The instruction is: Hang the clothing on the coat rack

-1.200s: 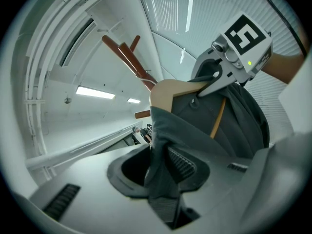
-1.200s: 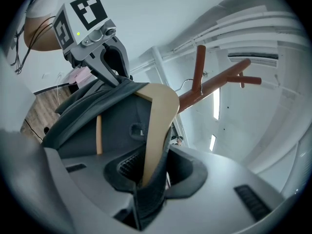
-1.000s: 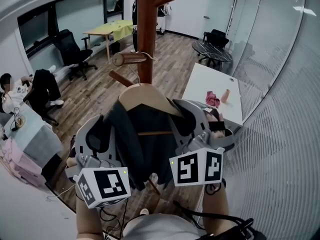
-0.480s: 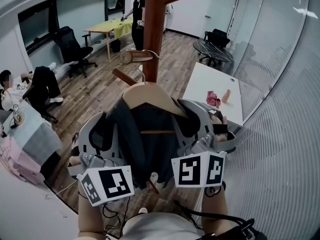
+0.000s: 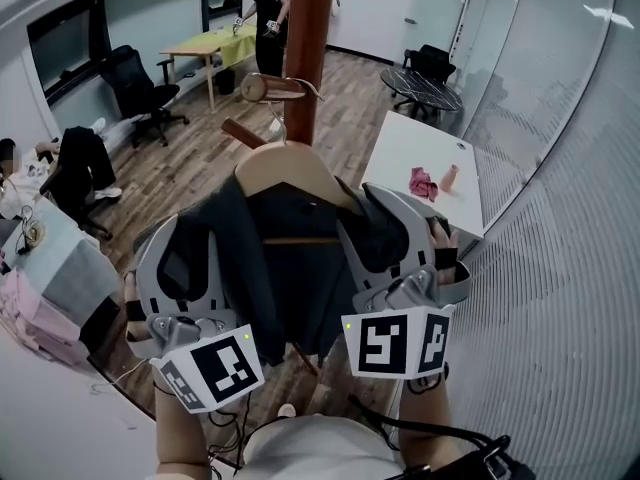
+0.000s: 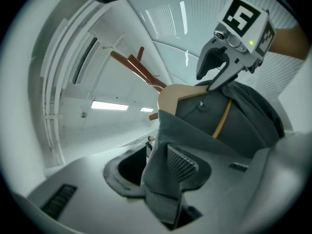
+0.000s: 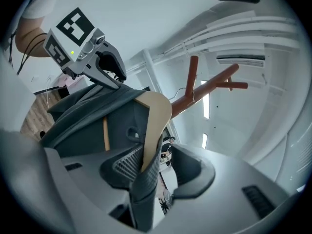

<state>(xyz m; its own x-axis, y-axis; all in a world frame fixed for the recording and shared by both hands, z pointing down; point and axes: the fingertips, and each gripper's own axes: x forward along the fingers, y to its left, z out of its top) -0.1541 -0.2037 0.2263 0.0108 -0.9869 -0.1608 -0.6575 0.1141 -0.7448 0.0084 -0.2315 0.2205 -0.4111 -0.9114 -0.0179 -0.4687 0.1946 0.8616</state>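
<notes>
Wood floor [image 5: 190, 173] and a white table [image 5: 420, 153] lie below as a dark jacket [image 5: 300, 268] on a wooden hanger [image 5: 285, 173] sits close against the brown coat rack [image 5: 300, 58], its wire hook up beside a peg [image 5: 268, 88]. The left gripper [image 6: 156, 165] is opening, with a fold of the jacket's shoulder loose between its parted jaws. The right gripper [image 7: 160, 165] is opening too; the hanger's cloth-covered end leans on one pad, clear of the other.
</notes>
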